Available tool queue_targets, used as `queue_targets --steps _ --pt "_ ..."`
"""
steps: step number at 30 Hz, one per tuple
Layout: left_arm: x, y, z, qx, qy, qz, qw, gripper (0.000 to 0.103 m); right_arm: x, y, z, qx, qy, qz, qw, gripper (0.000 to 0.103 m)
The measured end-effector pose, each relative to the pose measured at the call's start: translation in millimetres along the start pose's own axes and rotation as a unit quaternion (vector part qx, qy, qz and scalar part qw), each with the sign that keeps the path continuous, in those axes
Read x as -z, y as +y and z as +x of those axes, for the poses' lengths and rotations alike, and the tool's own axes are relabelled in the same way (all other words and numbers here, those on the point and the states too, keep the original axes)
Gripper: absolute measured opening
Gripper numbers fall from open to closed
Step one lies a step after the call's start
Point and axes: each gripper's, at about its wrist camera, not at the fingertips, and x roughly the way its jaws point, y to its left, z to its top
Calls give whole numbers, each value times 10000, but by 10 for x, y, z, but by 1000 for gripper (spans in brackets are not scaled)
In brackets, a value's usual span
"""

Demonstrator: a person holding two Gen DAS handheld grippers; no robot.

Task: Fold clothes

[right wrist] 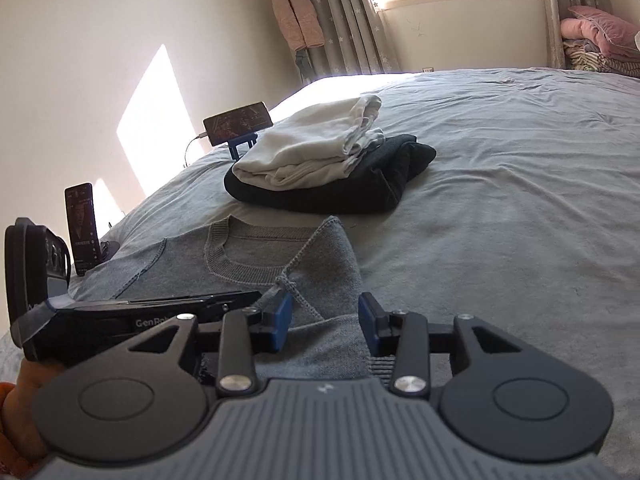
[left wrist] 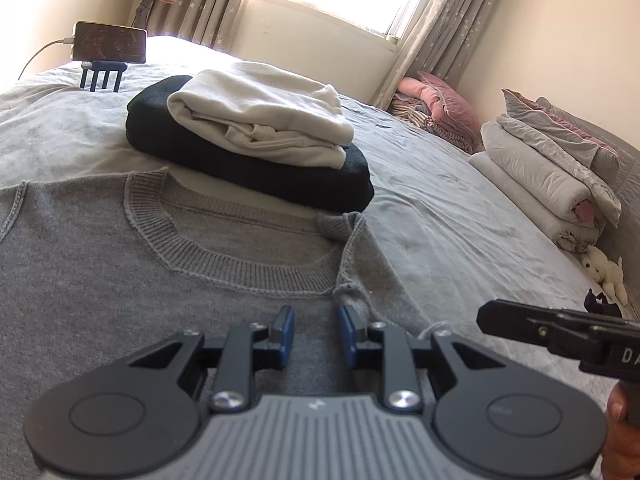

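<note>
"GenRob" marks the left claw (right wrist: 256,300); both claws, left and right (right wrist: 325,320), gape narrowly over a grey sweater (left wrist: 120,260) on a grey bed (right wrist: 500,180).

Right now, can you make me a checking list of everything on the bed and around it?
Surface: grey bed sheet, wrinkled.
Job's things: grey sweater lying flat, one sleeve folded in; white folded garment stacked on dark folded garment.
Clutter: phone on stand; second phone; stuffed toy.
Grippers: left gripper open over sweater; right gripper open, sleeve between its jaws.
Cables: charging cable into phone.
Surroundings: window curtains; stacked bedding.
</note>
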Motion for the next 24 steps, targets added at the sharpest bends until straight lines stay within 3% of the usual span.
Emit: queue_targets --steps 3,7,8,9,10,13,17,21,24 --pt "10 -22 8 24 12 73 10000 25 94 -68 170 359 291 -121 9989 41" --pt "22 -45 27 16 27 166 9999 25 187 -104 264 477 452 -186 9977 40" --pt "25 -49 32 8 26 186 9998 25 183 -92 247 478 431 -214 9977 36" --pt "28 -52 37 2 26 205 9998 25 179 -81 231 478 412 -242 9977 16" --pt "29 -55 42 1 30 222 9997 25 173 -66 213 470 400 -265 9977 10" --pt "-2 -70 53 -9 83 257 9996 25 158 -13 144 684 279 -441 9963 8" --pt "-64 -118 74 -19 195 415 9989 27 48 -82 2 1652 -49 -747 9834 8" --pt "-108 -216 166 -149 351 713 9967 28 10 -317 -65 2917 -195 -1076 9502 8" --pt "-152 -313 252 -286 397 1022 9936 28 41 -591 -67 3378 -198 -952 9362 8"
